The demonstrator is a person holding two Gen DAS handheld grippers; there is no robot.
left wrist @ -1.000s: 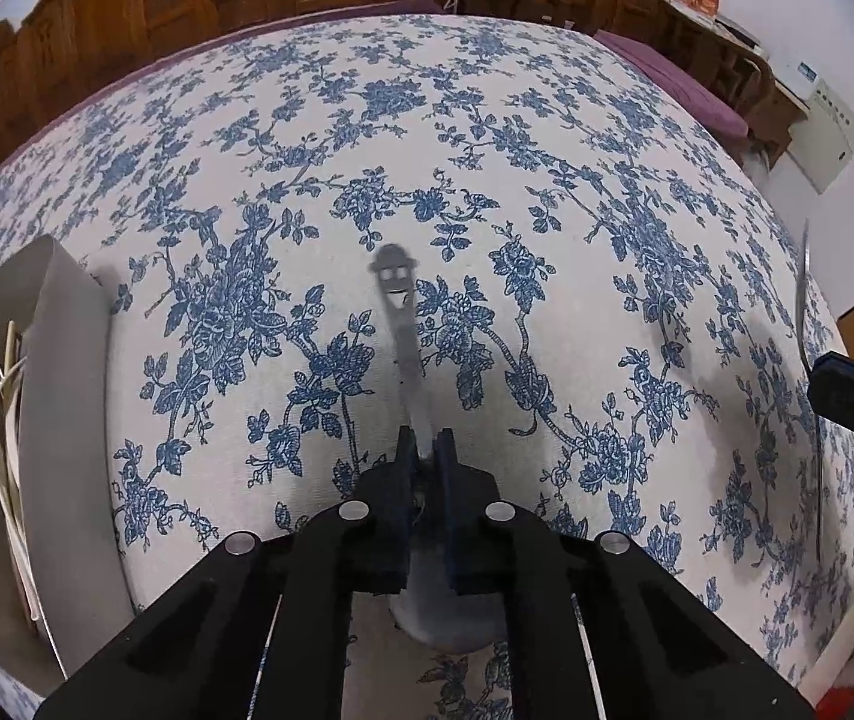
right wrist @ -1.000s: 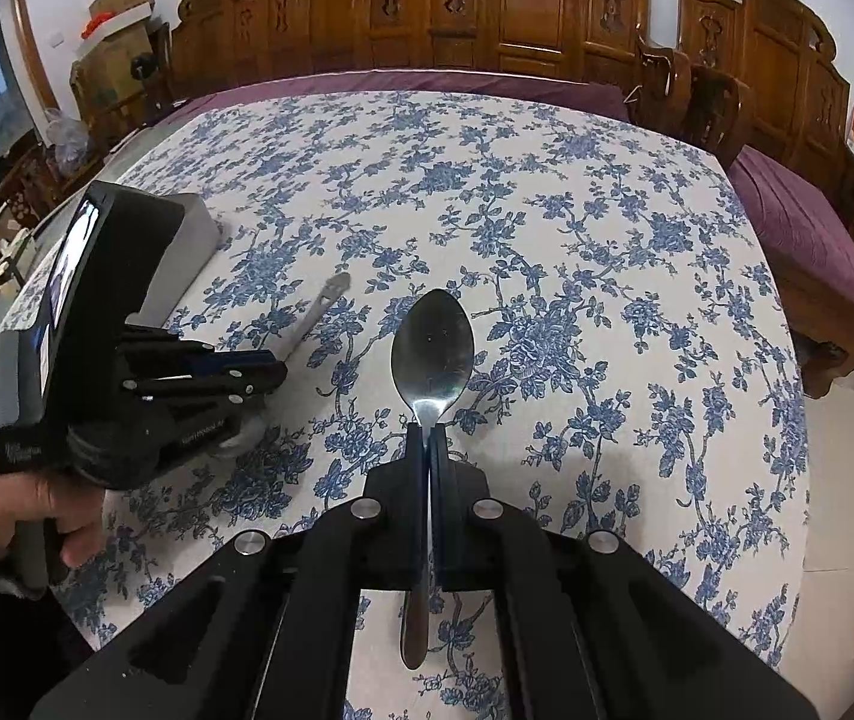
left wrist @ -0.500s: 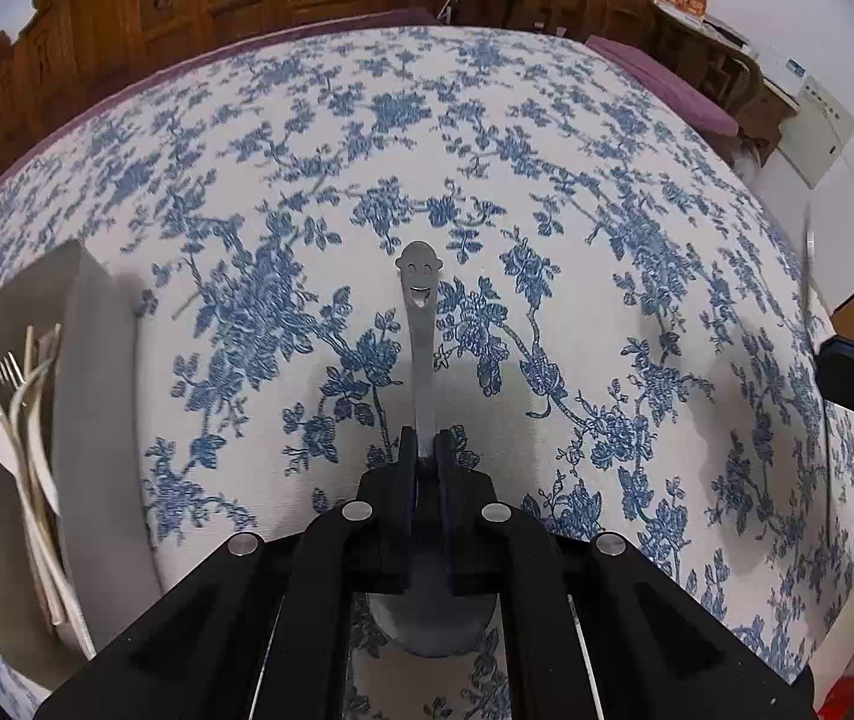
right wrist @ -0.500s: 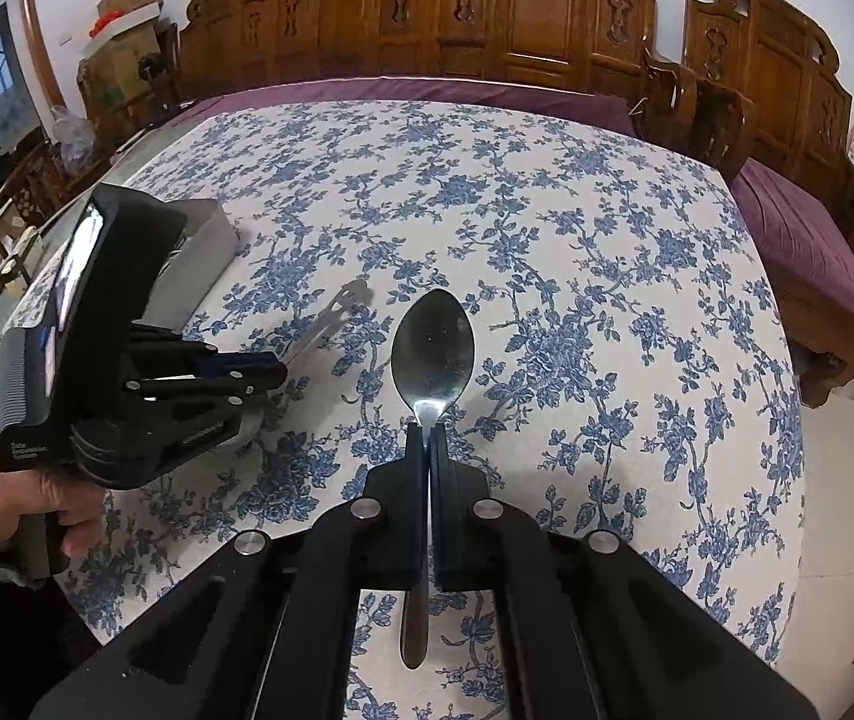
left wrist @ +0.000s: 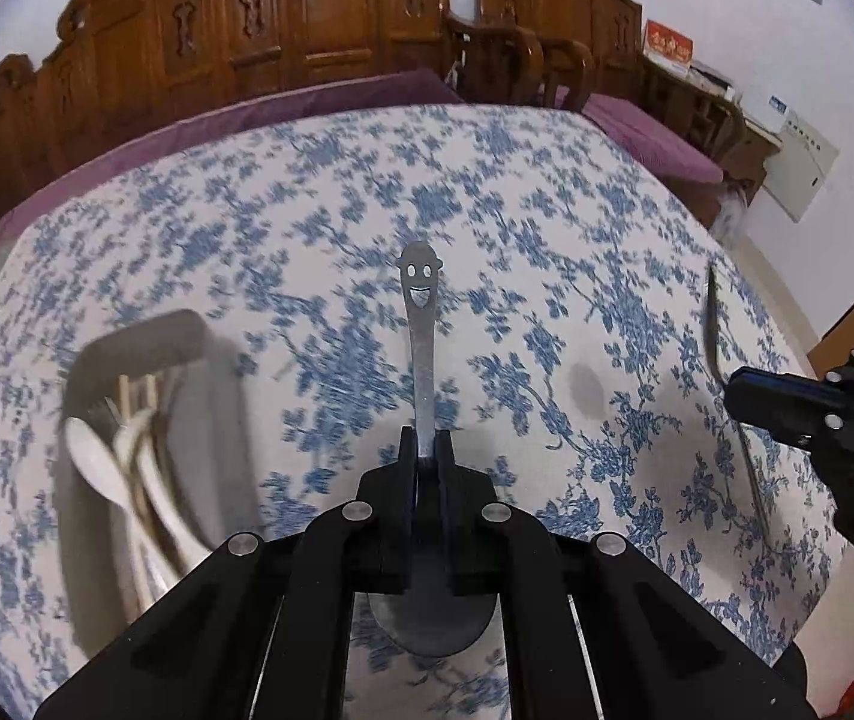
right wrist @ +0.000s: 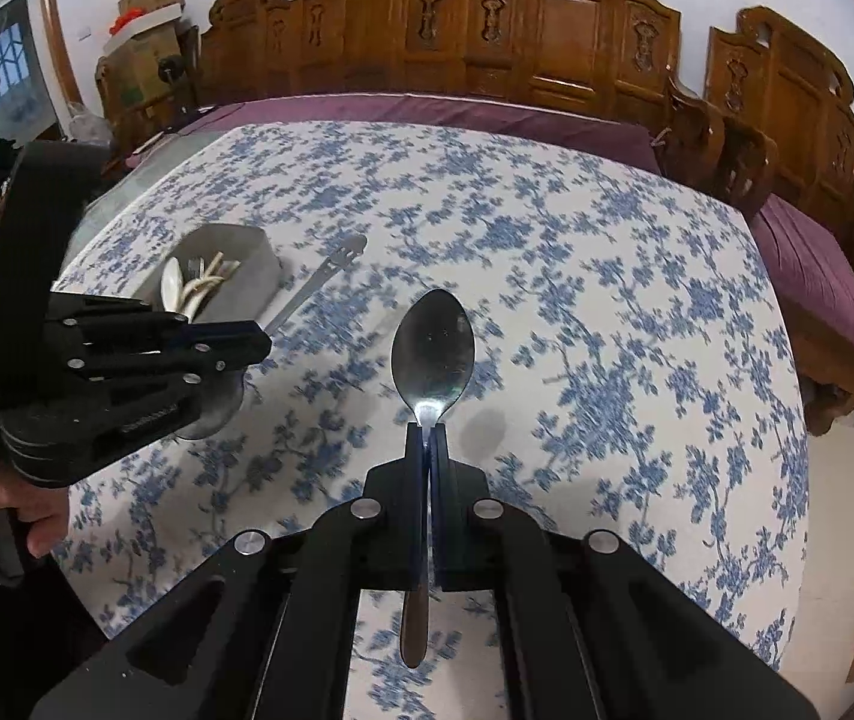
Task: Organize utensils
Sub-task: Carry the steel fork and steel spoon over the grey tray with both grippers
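Over a blue-floral tablecloth (right wrist: 607, 300), each clamped gripper, left (left wrist: 425, 450) and right (right wrist: 425, 429), pinches a spoon by its thin neck, the smiley-handled spoon (left wrist: 421, 324) and plain spoon (right wrist: 432, 351); either could pivot or slip before the seemingly crowded, blurred gray tray (left wrist: 199, 396) at lower left.

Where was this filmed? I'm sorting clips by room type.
Probably a home dining or living room: a table under a blue floral tablecloth, carved wooden bench seating with purple cushions, and a gray cutlery tray on the table.
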